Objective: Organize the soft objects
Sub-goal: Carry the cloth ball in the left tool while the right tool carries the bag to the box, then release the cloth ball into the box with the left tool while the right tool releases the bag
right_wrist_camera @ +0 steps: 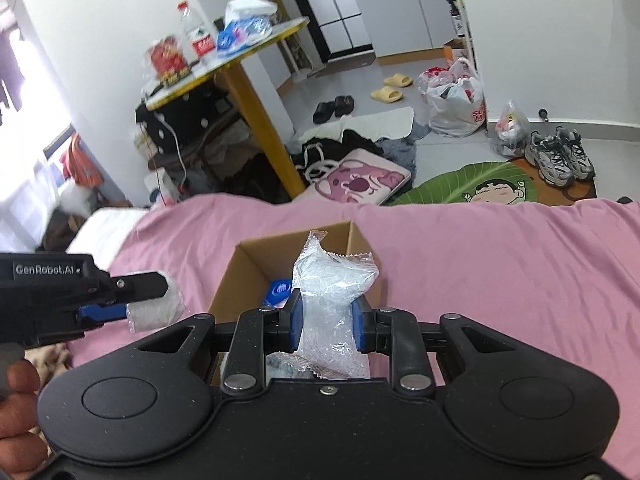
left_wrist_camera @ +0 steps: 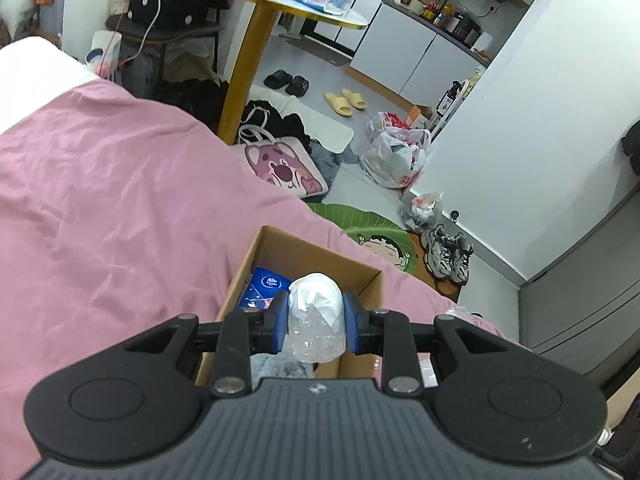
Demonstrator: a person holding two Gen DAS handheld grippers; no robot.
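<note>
cardboard box (left_wrist_camera: 308, 252) holds a blue pack (left_wrist_camera: 262, 288); left tongs (left_wrist_camera: 316, 320) clamp a tissue roll (left_wrist_camera: 316, 308), right tongs (right_wrist_camera: 326, 326) a clear packet (right_wrist_camera: 332, 296).

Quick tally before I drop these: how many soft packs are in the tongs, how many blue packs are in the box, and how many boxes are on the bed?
Packs held in tongs: 2, a white tissue pack in the left tongs and a clear plastic pack in the right tongs
Blue packs in the cardboard box: 1, the blue pack
Cardboard boxes on the pink bed cover: 1
Total: 4
</note>
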